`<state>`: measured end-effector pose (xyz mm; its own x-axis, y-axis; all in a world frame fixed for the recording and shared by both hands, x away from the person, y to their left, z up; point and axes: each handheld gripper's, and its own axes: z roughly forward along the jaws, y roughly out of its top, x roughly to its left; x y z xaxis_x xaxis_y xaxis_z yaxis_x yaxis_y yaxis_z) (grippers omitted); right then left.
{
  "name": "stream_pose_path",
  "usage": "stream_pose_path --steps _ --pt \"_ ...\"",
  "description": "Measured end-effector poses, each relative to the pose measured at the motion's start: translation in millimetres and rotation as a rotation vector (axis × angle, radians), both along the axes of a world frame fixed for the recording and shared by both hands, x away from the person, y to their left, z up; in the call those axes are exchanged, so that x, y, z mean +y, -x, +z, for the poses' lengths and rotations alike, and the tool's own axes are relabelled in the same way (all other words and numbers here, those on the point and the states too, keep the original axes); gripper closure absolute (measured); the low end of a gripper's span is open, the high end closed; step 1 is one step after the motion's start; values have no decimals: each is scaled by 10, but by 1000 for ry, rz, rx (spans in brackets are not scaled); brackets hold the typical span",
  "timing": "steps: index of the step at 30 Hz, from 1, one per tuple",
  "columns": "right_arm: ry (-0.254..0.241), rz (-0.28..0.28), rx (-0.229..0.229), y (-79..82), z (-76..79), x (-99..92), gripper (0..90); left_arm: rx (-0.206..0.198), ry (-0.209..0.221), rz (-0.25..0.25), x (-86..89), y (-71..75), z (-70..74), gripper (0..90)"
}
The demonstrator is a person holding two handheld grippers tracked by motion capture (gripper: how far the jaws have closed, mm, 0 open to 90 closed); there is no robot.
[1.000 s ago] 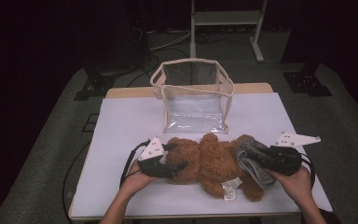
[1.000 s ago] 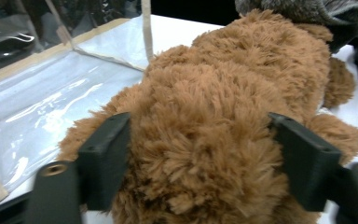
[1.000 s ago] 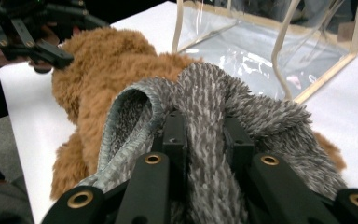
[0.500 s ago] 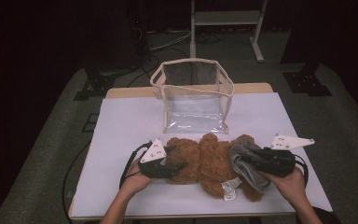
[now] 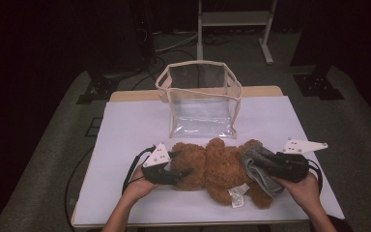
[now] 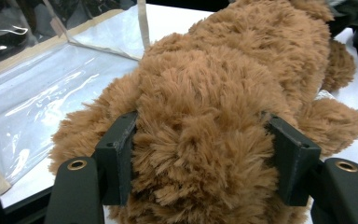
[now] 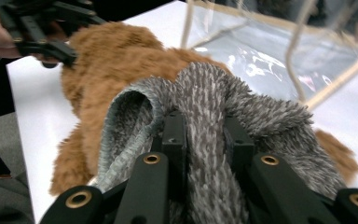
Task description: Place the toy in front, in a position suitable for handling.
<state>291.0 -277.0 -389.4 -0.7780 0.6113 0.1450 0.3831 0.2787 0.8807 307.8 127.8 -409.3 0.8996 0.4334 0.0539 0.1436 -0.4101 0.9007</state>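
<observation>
Teddy bear (image 5: 212, 166) lay on the desk (image 5: 125, 125) before the clear bag (image 5: 200, 99). Left hand-held gripper (image 6: 200, 163), jaws just closing, squeezed its plush; right hand-held gripper (image 7: 207, 135) pinched its grey sock (image 7: 205, 102). Fur-only grips probably slip when lifted.

Black left gripper (image 5: 179, 169), grey three-cornered plate, brass-ringed screw holes, black cable, bare forearms

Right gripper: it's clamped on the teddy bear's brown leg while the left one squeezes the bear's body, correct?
Not quite. The right gripper is clamped on a fold of the grey knitted cloth on the teddy bear, as the right gripper view shows. The left gripper does squeeze the bear's body.
</observation>
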Motion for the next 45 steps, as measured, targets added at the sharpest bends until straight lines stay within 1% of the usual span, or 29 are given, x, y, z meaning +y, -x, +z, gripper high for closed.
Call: stream_pose_path --steps 3,5,6,7,8,10,11,12,13,15,16,17,19,20,21,22,23,24,26,27,28,29,30,31,33,37,38,40,45 --pt "2 -40 36 -69 -67 -105 743 0 -5 -4 -7 6 2 344" --pt "-6 -60 47 -87 -75 -151 743 1 -3 -4 -7 8 -3 344" --pt "-40 -50 49 -82 -47 -162 742 2 -4 -7 -8 7 -4 344" --pt "-68 -42 40 -63 -6 -147 743 2 -2 -9 -10 6 -6 344" --pt "-86 -30 19 -39 46 -114 742 1 -1 -10 -12 5 -6 344" --pt "-114 16 -9 3 138 2 742 0 -2 -11 -13 5 -6 343" --pt "-108 32 -23 24 168 78 738 0 -2 -11 -14 7 -5 341" --pt "-91 50 -36 35 182 153 737 -2 -4 -13 -14 8 -3 339" --pt "-74 70 -36 33 170 223 737 -3 -8 -14 -12 9 1 334" --pt "-17 78 -33 13 94 326 738 3 -8 -17 -11 10 9 302" --pt "-1 83 -35 0 59 340 738 5 -3 -17 -9 10 12 285" --pt "-7 85 -35 -13 39 328 739 6 -1 -18 1 4 20 262" --pt "-31 78 -18 -32 24 277 738 23 -1 -6 20 -11 26 184" --pt "-36 74 -13 -31 18 260 738 26 5 -8 31 -14 22 178" --pt "-47 74 -10 -28 15 250 738 32 11 -20 34 -12 14 193" --pt "-50 72 -3 -20 25 249 738 24 6 -29 31 -7 7 243" --pt "-43 71 -7 -13 45 260 738 16 0 -28 21 3 1 272" --pt "-31 73 -20 -12 77 277 738 19 1 -25 10 12 -3 312" --pt "-16 89 -29 -47 158 333 739 19 4 -29 0 13 -9 339" --pt "-10 106 -20 -86 190 380 739 18 5 -31 -2 14 -12 343" --pt "7 124 -9 -135 210 452 739 16 5 -30 -3 19 -14 344" --pt "32 134 -12 -186 223 538 739 14 -1 -31 -4 25 -12 345" --pt "44 144 -7 -243 231 638 739 8 -6 -34 -7 29 -10 345" --pt "53 159 6 -297 243 748 740 3 -10 -34 -11 34 -9 346" --pt "111 185 6 -405 273 990 740 -2 -13 -37 -18 40 -7 348" --pt "179 246 26 -577 323 1404 739 -12 -35 -48 -17 56 -5 359" --pt "186 258 26 -607 334 1450 739 -16 -40 -50 -16 63 -5 364" --pt "180 272 44 -689 374 1538 739 -21 -42 -54 -21 67 -4 366" --pt "199 309 91 -869 398 1732 740 -34 -57 -65 -36 80 7 370"
